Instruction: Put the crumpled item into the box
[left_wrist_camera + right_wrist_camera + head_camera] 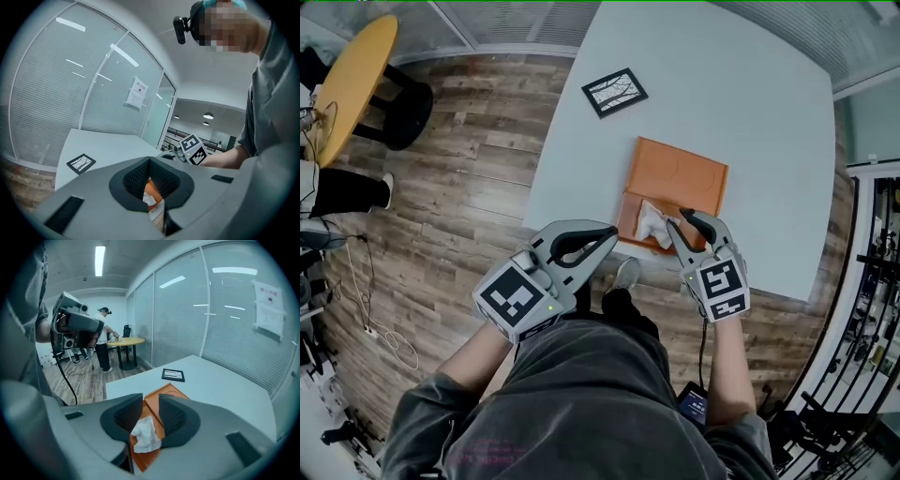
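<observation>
An orange box (684, 173) lies open on the pale blue table (722, 84), close to its near edge. The crumpled white item (652, 223) rests inside the box at its near-left corner. My right gripper (678, 225) hovers over that corner with its jaws apart; in the right gripper view the crumpled item (145, 436) lies low between the jaws of my right gripper (150, 398), over the box (152, 411), and the pads do not press on it. My left gripper (612, 232) is held off the table's near-left edge, its tips together and empty.
A black-framed picture (614, 92) lies on the table beyond the box. The table's near edge runs just under both grippers, with wooden floor (459, 216) to the left. A round yellow table (352, 80) stands far left; dark shelving (872, 281) lines the right.
</observation>
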Demonstrator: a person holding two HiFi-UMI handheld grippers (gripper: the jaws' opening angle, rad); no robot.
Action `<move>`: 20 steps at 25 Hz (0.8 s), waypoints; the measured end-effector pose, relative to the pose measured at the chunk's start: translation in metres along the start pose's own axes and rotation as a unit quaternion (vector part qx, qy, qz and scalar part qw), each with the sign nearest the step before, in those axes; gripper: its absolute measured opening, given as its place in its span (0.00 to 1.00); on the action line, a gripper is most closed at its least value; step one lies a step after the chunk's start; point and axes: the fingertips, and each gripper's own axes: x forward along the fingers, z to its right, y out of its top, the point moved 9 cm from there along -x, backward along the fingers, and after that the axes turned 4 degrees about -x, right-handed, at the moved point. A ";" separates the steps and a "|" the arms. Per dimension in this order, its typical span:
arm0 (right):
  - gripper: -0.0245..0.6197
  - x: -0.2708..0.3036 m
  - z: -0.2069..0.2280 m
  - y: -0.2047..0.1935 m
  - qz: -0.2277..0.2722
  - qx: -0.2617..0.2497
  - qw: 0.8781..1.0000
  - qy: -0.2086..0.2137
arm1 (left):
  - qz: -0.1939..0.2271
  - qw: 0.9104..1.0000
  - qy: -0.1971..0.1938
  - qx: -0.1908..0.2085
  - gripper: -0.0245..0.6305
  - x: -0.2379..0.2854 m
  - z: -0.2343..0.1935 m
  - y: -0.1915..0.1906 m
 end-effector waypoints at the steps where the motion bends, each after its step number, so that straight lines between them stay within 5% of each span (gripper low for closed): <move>1: 0.21 -0.003 0.000 0.003 0.008 0.002 1.000 -0.003 | 0.002 1.000 0.000 0.001 0.06 -0.001 0.000 0.001; 20: 0.08 -0.081 -0.007 0.077 0.169 0.045 0.984 -0.041 | 0.049 0.998 -0.005 0.042 0.06 -0.020 0.013 0.040</move>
